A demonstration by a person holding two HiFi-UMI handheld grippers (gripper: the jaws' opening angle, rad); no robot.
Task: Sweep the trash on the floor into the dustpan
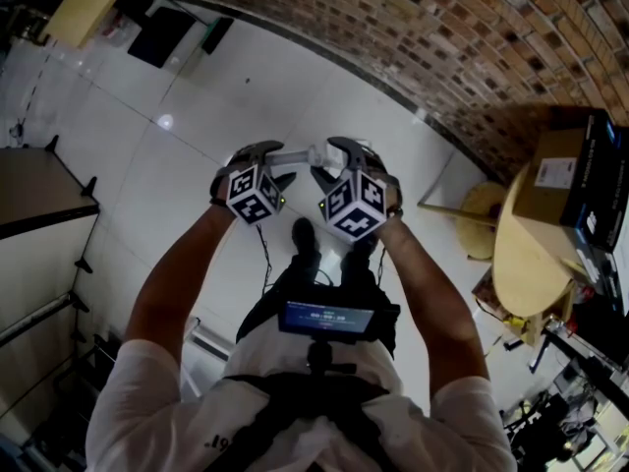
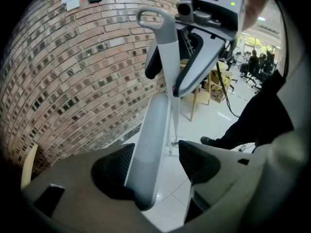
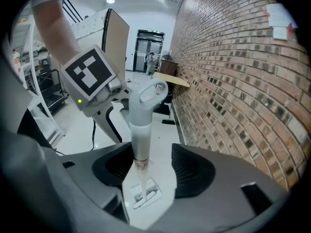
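Note:
In the head view a pale handle (image 1: 295, 154) spans between my left gripper (image 1: 267, 161) and my right gripper (image 1: 329, 160), above the white floor. In the left gripper view a grey-white handle (image 2: 153, 120) with a loop end leans on the left pad of my left gripper (image 2: 155, 161); a gap shows at the right pad. In the right gripper view a similar looped handle (image 3: 141, 130), ending in a flat white piece with a clip (image 3: 143, 195), stands between the pads of my right gripper (image 3: 153, 166), clear of the right one. I cannot tell whether it is one handle. No trash shows.
A brick wall (image 1: 462, 37) runs along the far side. A round wooden table (image 1: 526, 254) with a cardboard box (image 1: 555, 170) and a wooden chair (image 1: 472, 214) stand at the right. A dark table (image 1: 39, 190) is at the left. The person's shoes (image 1: 305, 236) and a cable (image 1: 265, 259) are below the grippers.

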